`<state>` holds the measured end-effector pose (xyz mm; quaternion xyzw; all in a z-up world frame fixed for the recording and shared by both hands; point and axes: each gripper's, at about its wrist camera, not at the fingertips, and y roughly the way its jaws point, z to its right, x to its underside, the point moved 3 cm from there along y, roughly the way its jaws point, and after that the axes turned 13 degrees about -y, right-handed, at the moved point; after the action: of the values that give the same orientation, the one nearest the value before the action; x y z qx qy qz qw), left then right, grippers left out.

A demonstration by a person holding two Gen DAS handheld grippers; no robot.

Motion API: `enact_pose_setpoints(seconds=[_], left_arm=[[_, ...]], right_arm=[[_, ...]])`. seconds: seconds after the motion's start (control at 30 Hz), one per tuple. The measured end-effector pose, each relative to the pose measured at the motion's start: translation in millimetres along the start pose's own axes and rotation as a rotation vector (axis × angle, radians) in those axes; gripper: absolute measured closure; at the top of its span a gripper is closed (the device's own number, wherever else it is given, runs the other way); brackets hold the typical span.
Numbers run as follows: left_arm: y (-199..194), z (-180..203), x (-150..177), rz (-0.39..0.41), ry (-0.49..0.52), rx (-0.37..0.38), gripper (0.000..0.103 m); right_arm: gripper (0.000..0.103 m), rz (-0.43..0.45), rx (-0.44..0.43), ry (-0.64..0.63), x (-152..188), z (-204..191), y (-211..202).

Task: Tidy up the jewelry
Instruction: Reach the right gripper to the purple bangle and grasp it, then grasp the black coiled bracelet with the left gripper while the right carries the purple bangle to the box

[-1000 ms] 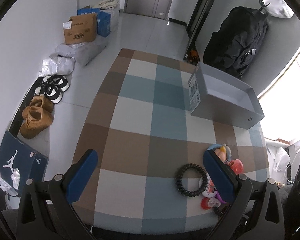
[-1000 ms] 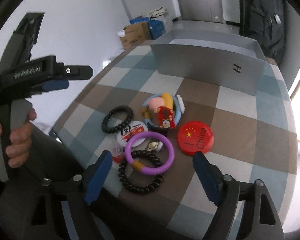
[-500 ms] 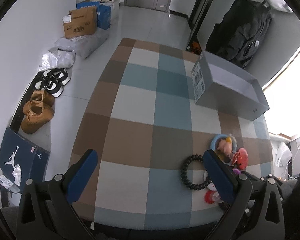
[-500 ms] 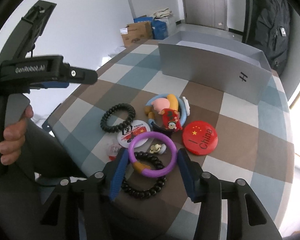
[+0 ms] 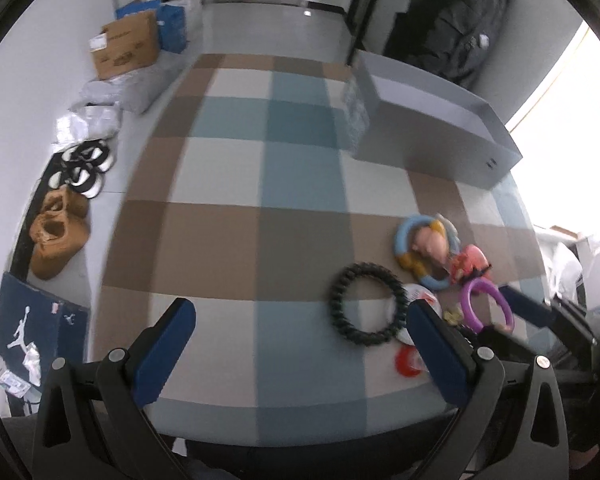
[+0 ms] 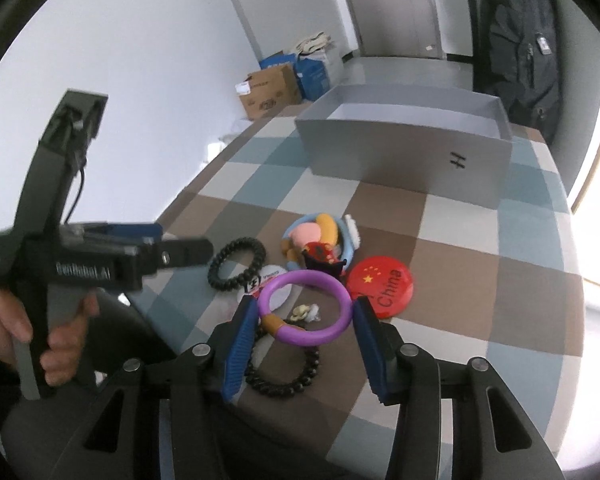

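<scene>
A purple ring bracelet (image 6: 305,308) sits between the blue pads of my right gripper (image 6: 306,312), which are closed in against its two sides; it looks lifted slightly off a black bead bracelet (image 6: 284,376). It also shows in the left wrist view (image 5: 486,308). A black coil hair tie (image 6: 236,258) (image 5: 366,304), a blue ring with plush charms (image 6: 320,240), a red "China" badge (image 6: 380,286) and a white badge (image 6: 270,280) lie on the checked tablecloth. An open grey box (image 6: 404,160) stands behind. My left gripper (image 5: 300,344) is open and empty above the table's near edge.
Floor left of the table holds cardboard boxes (image 5: 126,44), shoes (image 5: 58,232) and a blue shoebox (image 5: 36,336). A black backpack (image 5: 456,20) leans at the far wall. A small red ring (image 5: 408,362) lies near the left gripper's right finger.
My right gripper has closed from wide open onto the purple ring. My left gripper has swung right, bringing the jewelry pile into fuller view, and stayed open.
</scene>
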<state>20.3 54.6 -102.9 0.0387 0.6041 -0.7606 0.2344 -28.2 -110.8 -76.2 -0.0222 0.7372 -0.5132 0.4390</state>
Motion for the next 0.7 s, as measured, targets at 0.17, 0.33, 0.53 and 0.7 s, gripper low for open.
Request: enact_pose_setpoints(seconds=[0.17, 0.33, 0.53, 0.7], left_arm=[[7, 14, 7, -0.008, 0.068, -0.023, 0.001], [12, 21, 11, -0.032, 0.095, -0.024, 0.022], [8, 30, 16, -0.030, 0.136, -0.005, 0.052], [5, 30, 14, -0.040, 0.123, 0.007, 0.061]], right_arm=[[0.056, 0.041, 0.004, 0.032, -2, 8, -8], [0.056, 0.070, 0.002, 0.063, -4, 15, -17], [0.056, 0.092, 0.000, 0.082, -5, 19, -19], [0.056, 0.115, -0.003, 0.095, -6, 21, -27]])
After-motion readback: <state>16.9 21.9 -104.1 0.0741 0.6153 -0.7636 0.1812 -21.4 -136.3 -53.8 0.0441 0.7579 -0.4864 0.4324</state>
